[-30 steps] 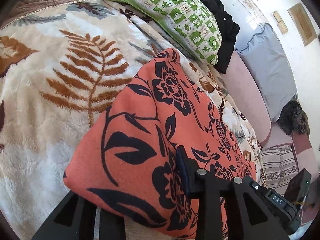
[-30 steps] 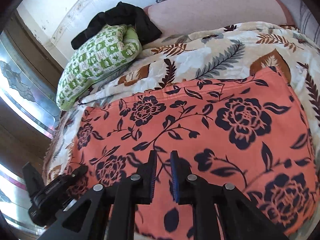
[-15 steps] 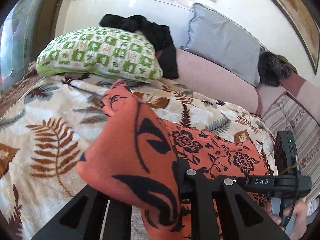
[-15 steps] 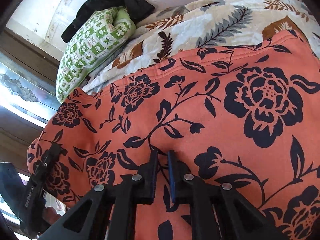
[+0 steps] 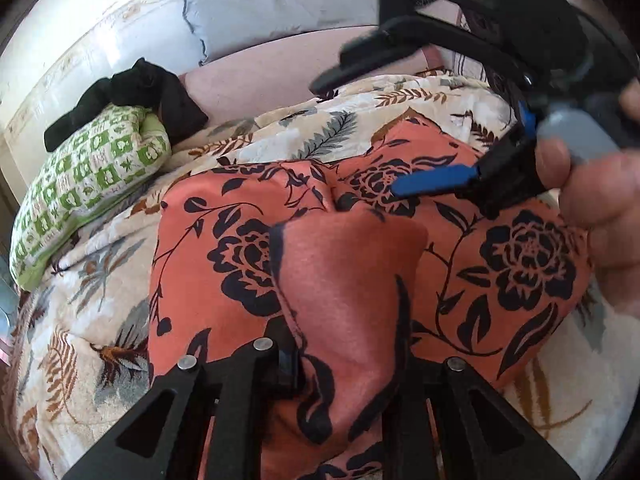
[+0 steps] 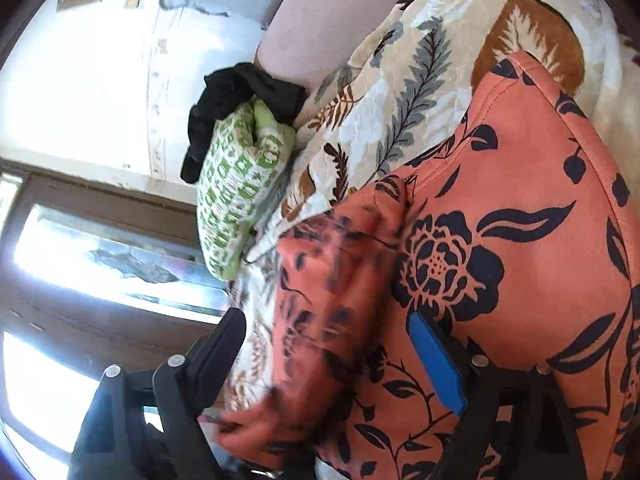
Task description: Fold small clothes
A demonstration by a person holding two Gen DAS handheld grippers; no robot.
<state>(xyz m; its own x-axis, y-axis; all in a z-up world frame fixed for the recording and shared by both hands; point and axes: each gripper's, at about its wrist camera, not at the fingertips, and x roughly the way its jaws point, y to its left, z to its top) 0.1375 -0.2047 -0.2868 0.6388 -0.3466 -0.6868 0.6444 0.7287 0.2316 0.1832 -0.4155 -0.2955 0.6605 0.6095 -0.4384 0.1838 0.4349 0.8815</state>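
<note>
Left wrist view shows the left gripper clamped on a raised fold of the orange floral garment, which lies on the fern-print blanket beside the green patterned pillow. The right gripper hangs with fingers spread wide over the garment, gripping nothing; with one corner unheld, the fold could land crooked or bunch.

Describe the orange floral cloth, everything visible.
The cloth is orange-coral knit-looking fabric printed with dark navy roses, leaves and vines, with a stitched hem along one edge. It lies on the fern-print blanket, partly folded: one flap is lifted and doubled over the flat part, its plainer back side showing. The left gripper is shut on that flap. The right gripper is open over the cloth, its blue pad close to the fabric.
</note>
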